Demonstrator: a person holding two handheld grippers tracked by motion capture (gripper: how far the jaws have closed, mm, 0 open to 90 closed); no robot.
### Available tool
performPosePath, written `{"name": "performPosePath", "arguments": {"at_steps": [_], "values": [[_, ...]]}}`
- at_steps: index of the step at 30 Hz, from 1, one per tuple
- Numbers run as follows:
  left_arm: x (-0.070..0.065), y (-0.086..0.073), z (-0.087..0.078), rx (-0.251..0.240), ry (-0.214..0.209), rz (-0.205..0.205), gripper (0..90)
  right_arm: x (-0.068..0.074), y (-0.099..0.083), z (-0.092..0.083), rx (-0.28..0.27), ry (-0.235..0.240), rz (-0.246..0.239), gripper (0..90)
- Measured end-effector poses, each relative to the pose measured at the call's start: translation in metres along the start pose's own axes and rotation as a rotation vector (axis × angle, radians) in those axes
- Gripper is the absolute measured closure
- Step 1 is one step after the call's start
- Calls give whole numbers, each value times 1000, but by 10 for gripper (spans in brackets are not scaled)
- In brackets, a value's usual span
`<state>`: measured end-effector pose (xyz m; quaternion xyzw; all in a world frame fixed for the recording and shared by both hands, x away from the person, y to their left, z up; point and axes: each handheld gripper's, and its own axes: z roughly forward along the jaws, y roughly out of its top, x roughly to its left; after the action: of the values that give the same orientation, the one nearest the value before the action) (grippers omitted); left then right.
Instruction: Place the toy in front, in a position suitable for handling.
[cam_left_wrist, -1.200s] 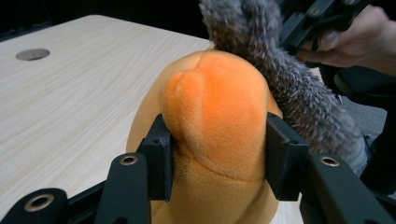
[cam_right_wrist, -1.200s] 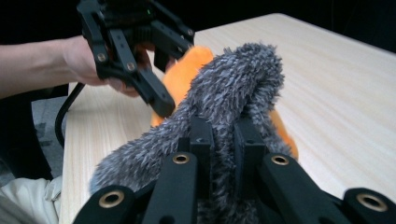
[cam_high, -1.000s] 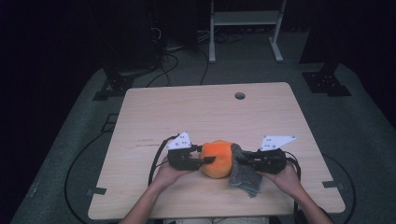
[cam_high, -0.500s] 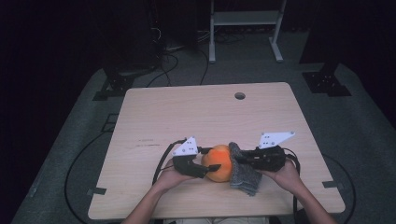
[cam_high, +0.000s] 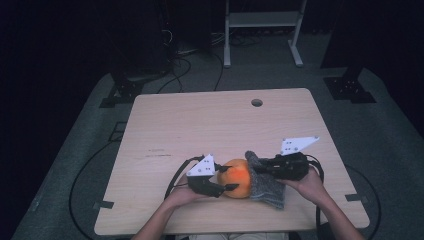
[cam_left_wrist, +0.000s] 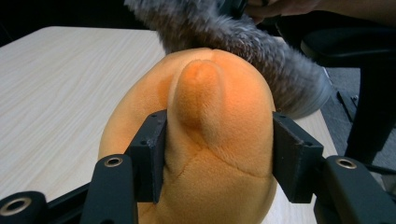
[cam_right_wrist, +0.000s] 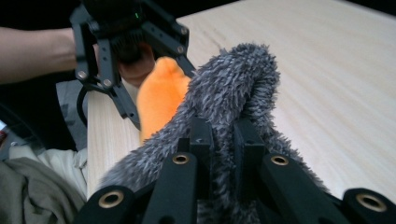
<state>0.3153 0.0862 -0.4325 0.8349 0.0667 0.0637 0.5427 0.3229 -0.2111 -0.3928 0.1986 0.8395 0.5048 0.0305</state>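
Note:
An orange plush toy (cam_high: 237, 176) lies near the table's front edge, partly inside a grey fuzzy fabric piece (cam_high: 267, 187). My left gripper (cam_high: 229, 179) comes from the left, and its jaws have just been closing with the plush between them. In the left gripper view both pads (cam_left_wrist: 152, 154) press into the orange plush toy (cam_left_wrist: 219, 93), with the grey fabric (cam_left_wrist: 243, 37) draped behind it. My right gripper (cam_high: 260, 167) is shut on the grey fabric (cam_right_wrist: 238, 79); its jaws pinch a fold. The right gripper view shows the orange plush (cam_right_wrist: 161, 88) and the left gripper (cam_right_wrist: 126, 60) beyond.
The light wooden table (cam_high: 200, 125) has a round cable hole (cam_high: 256, 102) near its far edge. Cables trail from both grippers over the front of the table. A white metal stand (cam_high: 262, 20) and black floor bases stand beyond the table.
The left gripper has shifted a little right and toward the front edge, and its jaws now straddle the orange plush. The right gripper has kept its hold on the grey fabric.

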Motion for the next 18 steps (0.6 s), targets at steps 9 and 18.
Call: {"name": "performPosePath", "arguments": {"at_steps": [9, 18], "values": [[-1, -2, -1, -3, -8, 14, 438, -6, -33, -12, 17, -17, 82, 803], [-4, -1, 4, -6, -30, 43, 438, 15, 5, 4, -85, 92, 2, 804]]}}
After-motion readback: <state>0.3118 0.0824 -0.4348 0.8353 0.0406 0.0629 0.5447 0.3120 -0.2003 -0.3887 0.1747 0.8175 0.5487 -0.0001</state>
